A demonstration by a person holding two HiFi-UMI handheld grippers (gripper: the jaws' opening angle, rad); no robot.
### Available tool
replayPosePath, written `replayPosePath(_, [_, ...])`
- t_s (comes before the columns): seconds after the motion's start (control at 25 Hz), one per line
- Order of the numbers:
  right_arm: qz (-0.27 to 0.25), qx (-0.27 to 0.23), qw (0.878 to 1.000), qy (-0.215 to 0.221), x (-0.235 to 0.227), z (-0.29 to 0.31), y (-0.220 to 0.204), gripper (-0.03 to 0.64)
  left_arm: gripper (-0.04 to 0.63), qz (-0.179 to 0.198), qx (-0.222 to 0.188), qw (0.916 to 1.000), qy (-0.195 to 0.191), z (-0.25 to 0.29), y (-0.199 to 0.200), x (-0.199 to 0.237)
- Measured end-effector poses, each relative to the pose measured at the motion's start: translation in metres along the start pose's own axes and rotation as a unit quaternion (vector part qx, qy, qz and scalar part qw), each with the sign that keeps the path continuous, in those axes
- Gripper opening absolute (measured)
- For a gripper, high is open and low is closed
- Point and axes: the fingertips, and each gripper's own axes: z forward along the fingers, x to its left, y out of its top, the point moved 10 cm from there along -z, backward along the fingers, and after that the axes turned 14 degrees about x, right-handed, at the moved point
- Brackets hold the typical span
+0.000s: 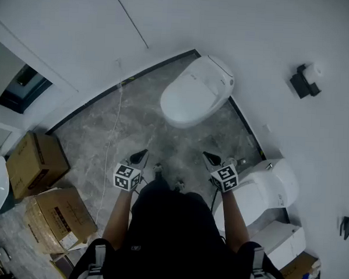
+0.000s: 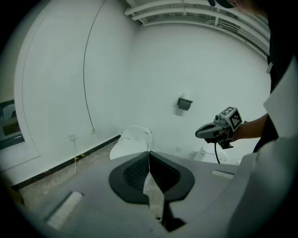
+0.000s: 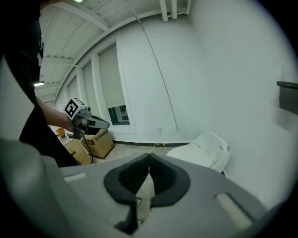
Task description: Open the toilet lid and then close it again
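Left hand-held gripper (image 2: 149,160) has its jaws together, dark ribbed pads meeting at the tips, nothing between them; from the head view it (image 1: 139,157) sits low left with its marker cube behind the jaws. Right hand-held gripper (image 3: 149,160) is the same: jaws together, empty, seen in the head view (image 1: 211,160) low right, roughly level with the left one. Both point ahead and slightly down, well apart from the toilet (image 1: 197,90), neither touching it. The toilet is white, smooth and glossy, egg-shaped with no sharp edges, and stands on the floor ahead between the two hand-held grippers. Its lid (image 1: 191,96) is down, lying flat on the bowl. The long axis runs diagonally in the head view, with the back end at the wall (image 1: 272,48) upper right and the rounded front end pointing lower left. The floor (image 1: 128,133) is grey marble-look tile with a dark skirting strip (image 1: 95,100) along the plain white wall. A thin white cable (image 1: 117,110) hangs down the wall to the floor. A black holder (image 1: 304,83) sits on the right wall. A second toilet (image 1: 271,190), also white, stands just beside the right hand-held gripper. Brown cardboard boxes (image 1: 36,164) are at the left.
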Motion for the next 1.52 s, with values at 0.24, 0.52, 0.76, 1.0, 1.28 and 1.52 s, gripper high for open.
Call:
replayPosePath(0.24, [-0.002,-0.003,1.0,0.007,-0.006,-0.001,0.007,0.003,0.012,0.002,0.0,1.0,0.005,0.004,0.003,-0.005])
replayPosePath(0.52, [-0.001,-0.003,1.0,0.004,-0.009,-0.004,0.006,0.003,0.012,0.005,-0.006,1.0,0.002,0.008,0.009,-0.007])
replayPosePath(0.76, [0.006,-0.007,1.0,0.0,-0.007,-0.005,0.006,0.004,0.012,0.002,-0.007,1.0,0.002,0.006,0.007,-0.005])
replayPosePath(1.0, [0.007,0.002,1.0,0.007,0.0,0.004,0.006,0.004,0.012,-0.003,-0.003,1.0,0.002,0.001,-0.001,0.003])
replayPosePath(1.28, [0.011,0.019,1.0,0.011,0.002,0.026,0.02,0.004,0.012,-0.02,0.005,0.9998,0.002,0.004,-0.004,0.033])
replayPosePath(1.52, [0.009,0.033,0.999,0.005,-0.015,0.048,0.048,0.005,0.012,-0.028,0.006,0.9995,-0.009,0.021,0.013,0.067])
